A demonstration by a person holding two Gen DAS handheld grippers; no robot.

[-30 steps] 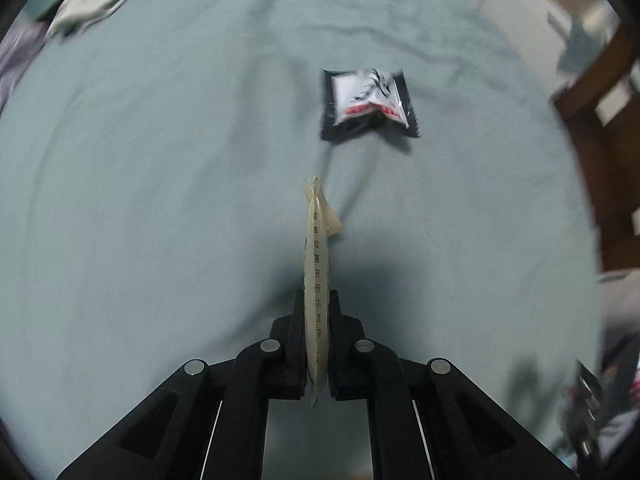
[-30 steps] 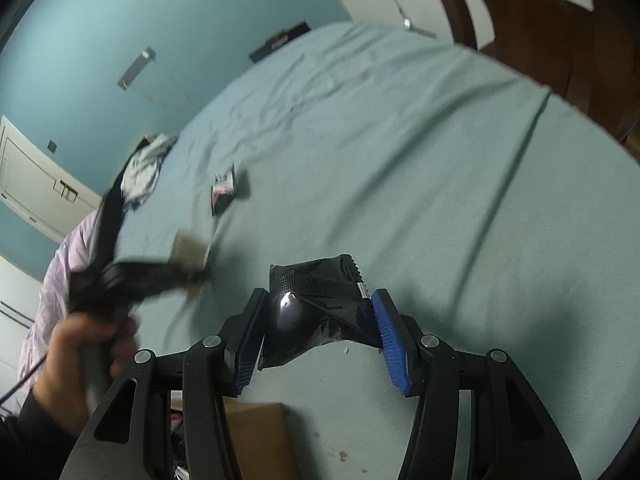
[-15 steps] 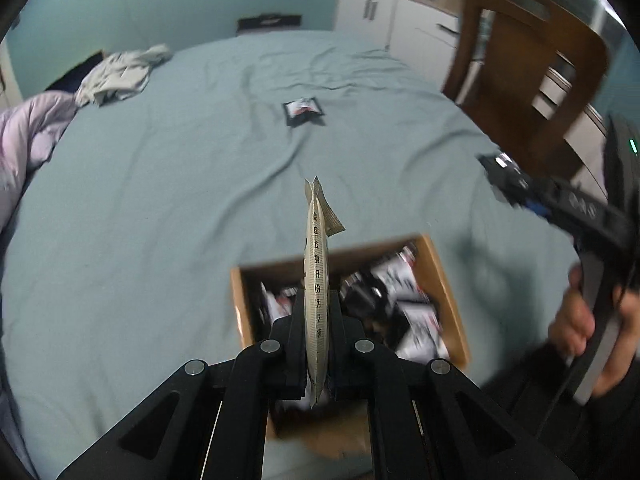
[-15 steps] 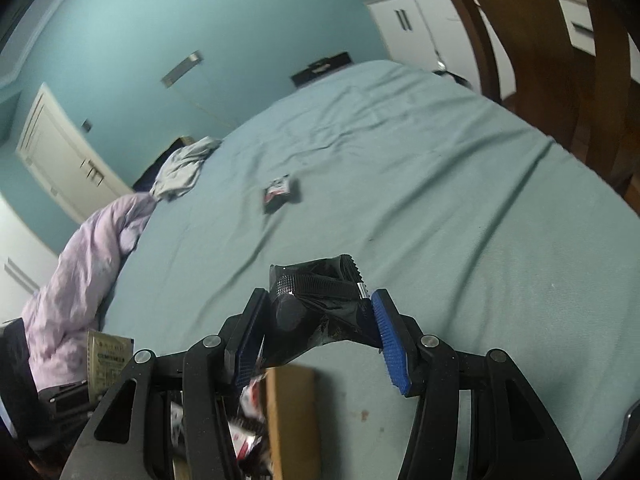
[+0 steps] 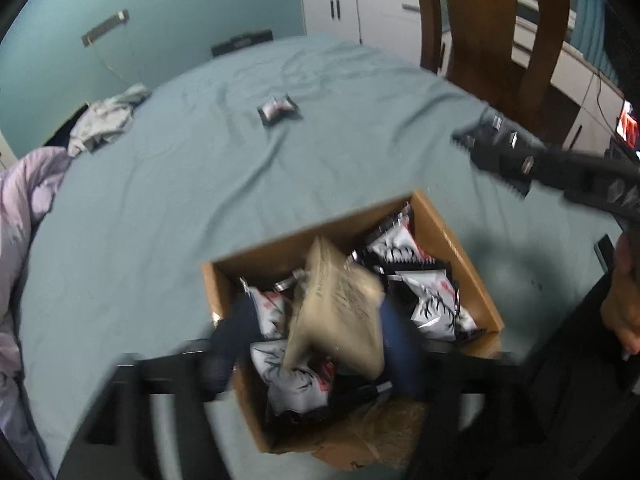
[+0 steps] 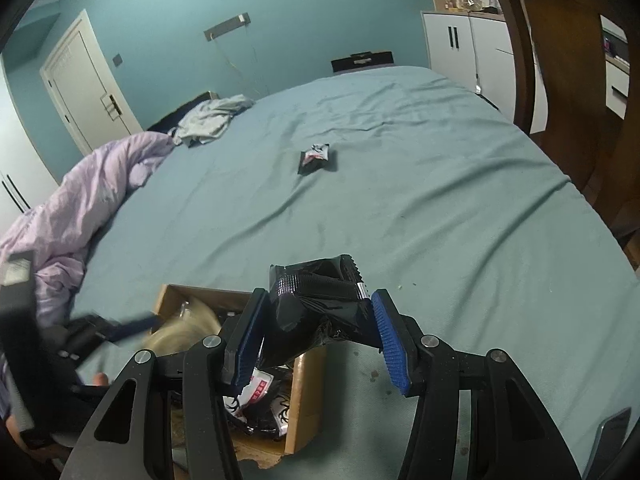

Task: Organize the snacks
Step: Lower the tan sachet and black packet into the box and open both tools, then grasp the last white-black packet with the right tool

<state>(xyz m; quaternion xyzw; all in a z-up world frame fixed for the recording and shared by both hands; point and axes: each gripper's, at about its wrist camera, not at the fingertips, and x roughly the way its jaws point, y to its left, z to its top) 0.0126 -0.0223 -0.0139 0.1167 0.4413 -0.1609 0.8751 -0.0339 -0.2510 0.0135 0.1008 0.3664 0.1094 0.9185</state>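
Note:
My left gripper point(image 5: 320, 340) is open over the cardboard box point(image 5: 452, 236), its blue pads blurred and wide apart. A beige snack packet point(image 5: 340, 304) is loose between them, tilted, dropping onto the black-and-white packets point(image 5: 432, 304) in the box. My right gripper point(image 6: 316, 332) is shut on a black snack packet point(image 6: 316, 304) and holds it above the box's right edge point(image 6: 308, 392). It also shows in the left wrist view point(image 5: 504, 152). One black-and-white packet point(image 5: 278, 108) lies alone on the teal bed; it also shows in the right wrist view point(image 6: 316, 156).
A lilac duvet point(image 6: 84, 192) and a grey garment point(image 6: 212, 118) lie at the bed's left side. A wooden chair point(image 5: 492, 28) and white cabinets point(image 6: 464, 46) stand to the right. The teal sheet point(image 6: 440, 184) stretches beyond the box.
My left gripper has opened and let go of the beige packet, which now falls into the box. My right gripper has moved over the box with the black packet.

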